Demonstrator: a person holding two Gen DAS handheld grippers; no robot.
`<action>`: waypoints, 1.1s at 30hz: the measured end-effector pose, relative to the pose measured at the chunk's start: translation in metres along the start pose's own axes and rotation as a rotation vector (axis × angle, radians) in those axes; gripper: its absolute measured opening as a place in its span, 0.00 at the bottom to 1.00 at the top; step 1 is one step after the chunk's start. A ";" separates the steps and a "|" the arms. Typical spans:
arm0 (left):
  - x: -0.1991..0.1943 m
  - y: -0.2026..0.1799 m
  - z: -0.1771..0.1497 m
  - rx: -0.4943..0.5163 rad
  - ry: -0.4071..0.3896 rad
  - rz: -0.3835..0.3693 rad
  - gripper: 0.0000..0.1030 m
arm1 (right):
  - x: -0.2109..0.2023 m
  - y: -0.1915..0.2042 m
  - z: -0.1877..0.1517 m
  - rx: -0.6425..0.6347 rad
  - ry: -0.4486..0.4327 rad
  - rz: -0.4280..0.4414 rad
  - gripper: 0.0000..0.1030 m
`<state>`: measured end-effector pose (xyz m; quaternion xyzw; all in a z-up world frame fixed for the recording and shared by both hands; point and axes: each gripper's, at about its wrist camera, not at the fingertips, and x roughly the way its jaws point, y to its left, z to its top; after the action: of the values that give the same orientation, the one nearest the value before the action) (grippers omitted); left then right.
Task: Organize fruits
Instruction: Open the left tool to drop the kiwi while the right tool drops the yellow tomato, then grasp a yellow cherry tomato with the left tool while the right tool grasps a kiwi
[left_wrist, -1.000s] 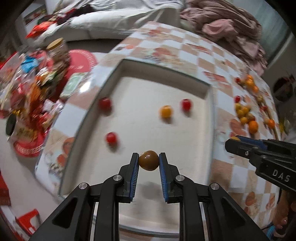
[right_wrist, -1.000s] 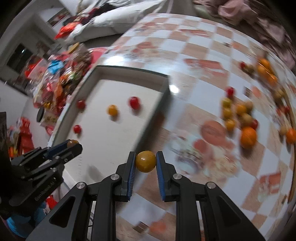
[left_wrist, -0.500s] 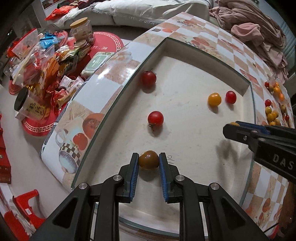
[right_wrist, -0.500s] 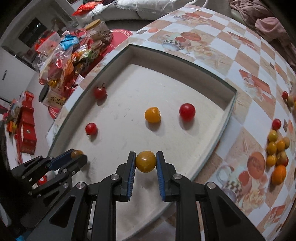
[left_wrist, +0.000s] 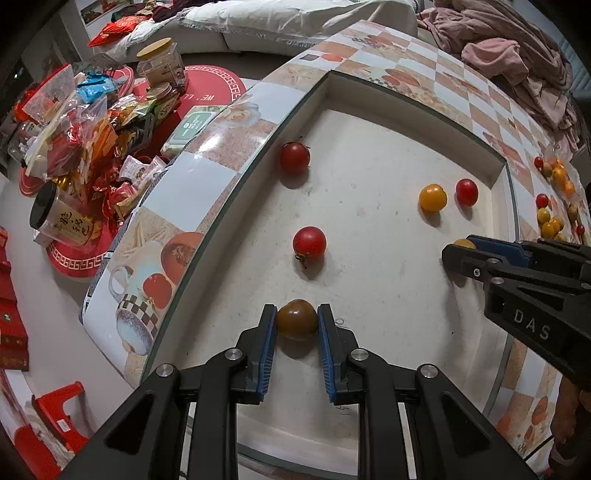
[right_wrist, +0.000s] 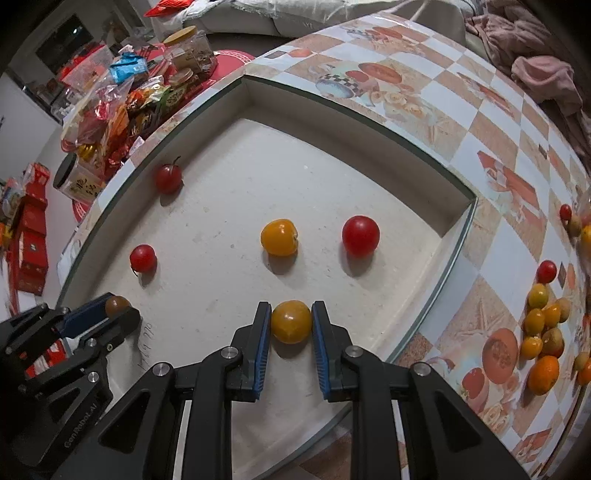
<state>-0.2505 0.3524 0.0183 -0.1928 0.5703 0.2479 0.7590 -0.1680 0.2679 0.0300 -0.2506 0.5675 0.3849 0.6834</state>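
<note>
Brown-skinned and round, a small tomato was pinched between the pads of the left gripper, directly above the near-left floor of the white recessed tray. A yellow tomato was clamped likewise in the right gripper, over the near middle. Each fruit was judged to need only a short descent; neither had a long axis. Loose fruit lay on the tablecloth.

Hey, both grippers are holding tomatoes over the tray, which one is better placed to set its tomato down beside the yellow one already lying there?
Probably the right hand-held gripper. Its yellow tomato hangs nearest the loose yellow tomato. The left hand-held gripper holds a brown tomato nearer a red tomato.
</note>
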 end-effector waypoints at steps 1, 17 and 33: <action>0.001 -0.001 0.000 0.004 0.003 0.004 0.23 | 0.000 0.000 0.000 -0.003 -0.002 -0.002 0.24; -0.008 0.000 -0.001 0.023 0.011 0.059 0.80 | -0.022 -0.009 -0.002 0.060 -0.062 0.064 0.69; -0.051 -0.083 0.020 0.210 -0.058 -0.038 0.80 | -0.079 -0.089 -0.043 0.318 -0.153 0.043 0.79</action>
<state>-0.1966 0.2895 0.0734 -0.1159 0.5673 0.1779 0.7956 -0.1251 0.1638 0.0877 -0.0974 0.5727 0.3228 0.7472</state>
